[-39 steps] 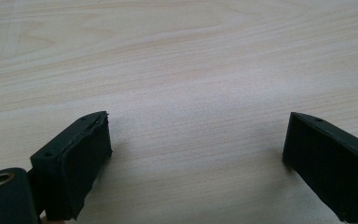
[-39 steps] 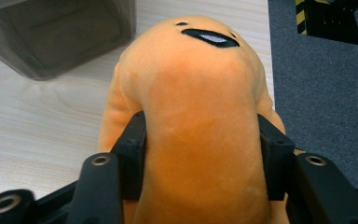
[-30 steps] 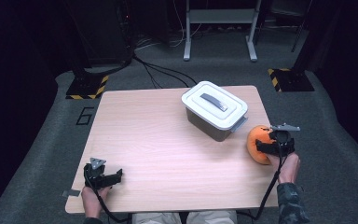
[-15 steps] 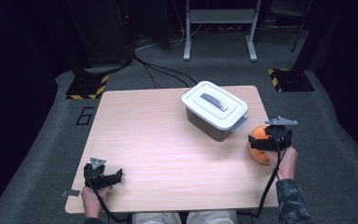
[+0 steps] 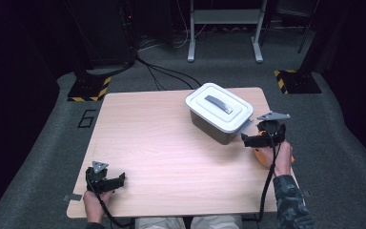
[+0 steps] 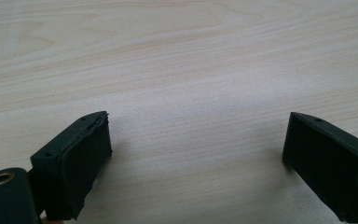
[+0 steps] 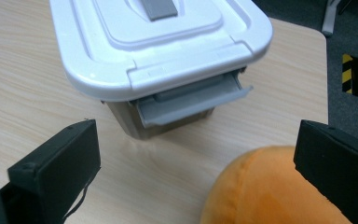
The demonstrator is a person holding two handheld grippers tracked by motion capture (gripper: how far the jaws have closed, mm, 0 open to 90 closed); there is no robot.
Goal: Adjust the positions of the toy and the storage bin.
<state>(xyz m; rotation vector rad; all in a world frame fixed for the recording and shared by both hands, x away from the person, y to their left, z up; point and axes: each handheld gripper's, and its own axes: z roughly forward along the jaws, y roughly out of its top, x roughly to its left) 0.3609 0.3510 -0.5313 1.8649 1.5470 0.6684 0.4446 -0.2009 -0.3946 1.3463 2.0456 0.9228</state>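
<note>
One table, light wood w/ rounded corners, stands on grey carpet; it's the biggest thing here. Next in size is the box, grey w/ a white lid and a grey handle on top, sitting at the far right of the table, turned at an angle to the edges. In the right gripper view the lid is on and a grey latch on the box's near end hangs tipped outward below the lid rim. An orange ball, soft-looking, lies near the right edge of the table, just near of the box, partly hidden under the right hand; in the right gripper view it bulges up at bottom right, betw. the jaws but closer to the right one, which overlaps it. Can't tell if that jaw touches it. The right gripper hangs over the ball, pointing left toward the box's latch end, jaws wide apart, nothing clamped. The left gripper rests at the near left corner of the table, well apart from box and ball, pointing right; in the left gripper view its jaws stand wide apart w/ bare wood betw. them. A cable trails from each gripper toward the near edge.
</note>
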